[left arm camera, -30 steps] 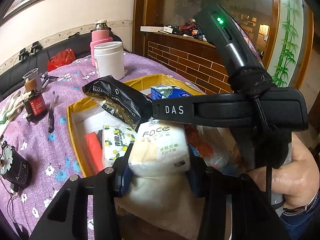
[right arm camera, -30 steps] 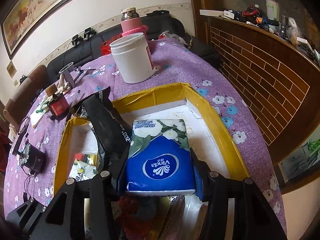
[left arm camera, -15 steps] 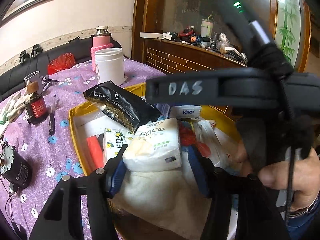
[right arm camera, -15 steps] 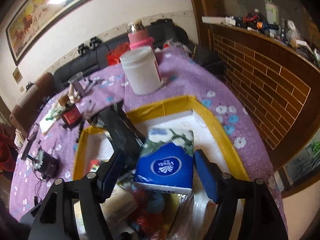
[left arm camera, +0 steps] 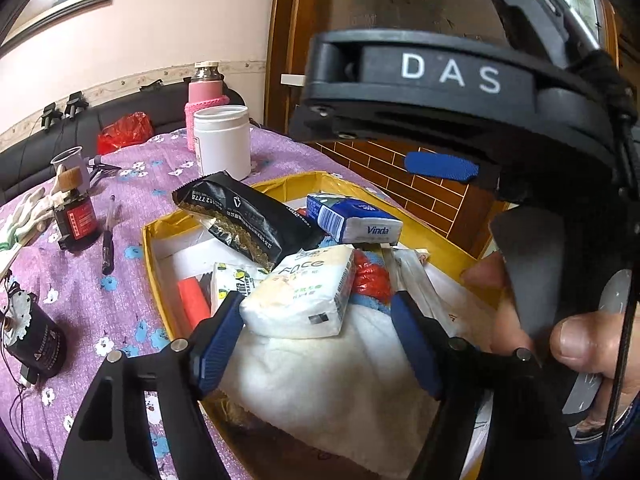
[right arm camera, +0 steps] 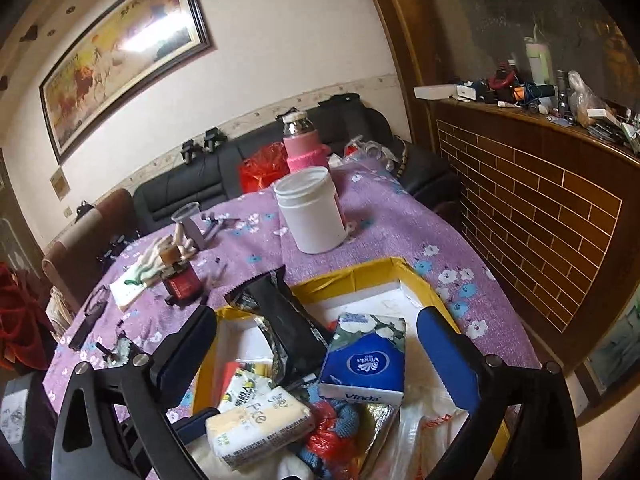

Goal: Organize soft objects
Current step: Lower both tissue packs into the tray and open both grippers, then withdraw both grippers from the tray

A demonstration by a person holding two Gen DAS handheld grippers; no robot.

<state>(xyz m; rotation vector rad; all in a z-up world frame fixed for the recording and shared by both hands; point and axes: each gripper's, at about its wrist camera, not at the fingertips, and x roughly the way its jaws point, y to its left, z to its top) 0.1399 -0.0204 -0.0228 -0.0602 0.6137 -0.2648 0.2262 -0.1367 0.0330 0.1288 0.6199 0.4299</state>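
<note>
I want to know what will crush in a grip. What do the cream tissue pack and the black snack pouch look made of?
Cream tissue pack: thin glossy plastic film over soft paper, judging by its sheen and rounded corners. Black snack pouch: probably stiff foil-lined plastic, going by its serrated sealed edge and creases.

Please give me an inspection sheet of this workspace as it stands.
Surface: purple floral tablecloth.
Job's things: yellow-rimmed box holds blue Vinda tissue pack, cream tissue pack, black foil bag, white cloth.
Clutter: white jar, pink bottle, red-labelled bottle, pen.
Grippers: left hand-held gripper opening, cream pack between its pads, apparently released; right hand-held gripper opening, clear of the Vinda pack.
Cables: thin wires by black motor.
Surroundings: black sofa, framed painting, brick-pattern counter.
</note>
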